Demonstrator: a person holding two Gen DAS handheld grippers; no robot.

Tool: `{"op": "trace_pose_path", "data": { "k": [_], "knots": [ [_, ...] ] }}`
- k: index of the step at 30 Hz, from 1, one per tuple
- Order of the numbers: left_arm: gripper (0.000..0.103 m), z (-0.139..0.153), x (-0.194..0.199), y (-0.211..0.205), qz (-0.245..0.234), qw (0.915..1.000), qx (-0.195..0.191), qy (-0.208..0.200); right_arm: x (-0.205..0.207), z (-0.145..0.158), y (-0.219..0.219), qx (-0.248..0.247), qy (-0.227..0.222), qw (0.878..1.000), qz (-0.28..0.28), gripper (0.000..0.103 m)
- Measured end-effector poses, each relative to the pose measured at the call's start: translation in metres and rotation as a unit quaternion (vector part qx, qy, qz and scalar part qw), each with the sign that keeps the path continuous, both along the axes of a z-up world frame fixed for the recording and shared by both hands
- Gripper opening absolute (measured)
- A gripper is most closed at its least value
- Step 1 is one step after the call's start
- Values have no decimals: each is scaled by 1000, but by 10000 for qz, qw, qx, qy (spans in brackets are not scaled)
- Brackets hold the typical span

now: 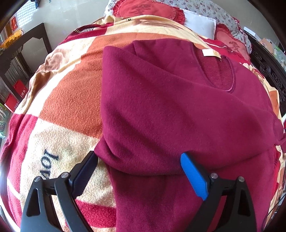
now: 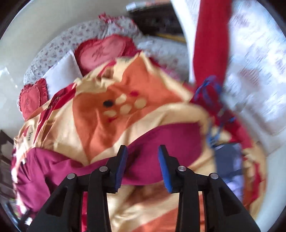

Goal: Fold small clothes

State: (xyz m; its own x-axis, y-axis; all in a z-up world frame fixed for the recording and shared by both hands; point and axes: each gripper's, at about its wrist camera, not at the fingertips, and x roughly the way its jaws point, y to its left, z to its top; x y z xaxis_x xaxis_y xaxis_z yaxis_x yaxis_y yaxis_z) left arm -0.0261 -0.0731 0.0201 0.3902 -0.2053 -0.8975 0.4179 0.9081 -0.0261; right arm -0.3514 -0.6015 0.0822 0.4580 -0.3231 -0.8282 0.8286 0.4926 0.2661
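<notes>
A dark red fleece top [image 1: 169,110] lies on a checked orange, cream and red blanket [image 1: 68,100], its left side folded inward and its V-neck [image 1: 221,75] toward the pillows. My left gripper [image 1: 139,160] is open, its blue-padded fingers [image 1: 193,174] straddling the folded lower left edge of the top. In the blurred right wrist view the same top [image 2: 160,142] lies across the blanket [image 2: 110,110]. My right gripper [image 2: 143,157] is open and empty just above the top's edge.
Red heart-shaped cushions [image 1: 148,9] and a white pillow [image 1: 200,23] lie at the head of the bed. Dark wooden furniture [image 1: 23,53] stands left, a carved dark frame [image 1: 271,71] right. A red hanging cloth [image 2: 211,44] and blue cords [image 2: 212,110] show right in the right wrist view.
</notes>
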Motion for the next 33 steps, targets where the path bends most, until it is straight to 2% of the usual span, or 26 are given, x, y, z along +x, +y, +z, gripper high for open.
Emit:
{"op": "trace_pose_path", "data": {
  "k": [3,5,6,7,8,10,12,13,15,18,22,24,26,28,29,31,33],
  "knots": [
    [97,1,-1,-1,-36,10000,55,-33,16,-24,-8,464,-288,9983,-219,25],
    [96,3,-2,-1,-76,9999,90,-50,23,-44,-19,898,-286,9950,-335,26],
    [96,5,-3,-1,-116,9999,101,-65,28,-59,-25,1181,-228,9919,-414,20],
    [96,8,-3,0,-151,9998,110,-86,28,-67,-28,1353,-245,9890,-540,0],
    [96,11,-4,2,-179,9997,121,-137,23,-67,-28,1348,-413,9876,-690,0],
    [95,19,-7,7,-183,9993,127,-288,16,-48,-20,978,-706,9907,-636,0],
    [95,30,-7,11,-179,9989,42,-435,17,-12,-2,283,-812,9958,-320,0],
    [95,38,-6,14,-163,9985,-20,-519,21,11,11,-117,-894,9959,-7,0],
    [95,49,-4,17,-125,9979,-130,-630,33,44,33,-592,-1004,9918,523,0],
    [95,67,1,24,-30,9966,-375,-736,65,86,81,-1004,-1192,9758,1531,0],
    [95,80,4,36,149,9949,-674,-741,125,112,158,-1131,-1375,9424,2831,0],
    [95,83,5,42,229,9940,-748,-765,162,105,206,-960,-1427,9205,3509,0],
    [95,85,5,44,265,9937,-785,-752,192,87,251,-828,-1403,8996,4053,0],
    [95,83,6,47,293,9938,-812,-694,220,56,299,-682,-1224,8832,4476,0],
    [95,82,5,48,296,9939,-845,-640,238,30,325,-473,-1034,8748,4710,0],
    [95,79,5,48,225,9937,-974,-505,258,-9,351,-132,-607,8674,4936,22],
    [95,79,2,45,96,9935,-1032,-462,266,-42,363,203,-300,8700,4918,22]
  ]
}}
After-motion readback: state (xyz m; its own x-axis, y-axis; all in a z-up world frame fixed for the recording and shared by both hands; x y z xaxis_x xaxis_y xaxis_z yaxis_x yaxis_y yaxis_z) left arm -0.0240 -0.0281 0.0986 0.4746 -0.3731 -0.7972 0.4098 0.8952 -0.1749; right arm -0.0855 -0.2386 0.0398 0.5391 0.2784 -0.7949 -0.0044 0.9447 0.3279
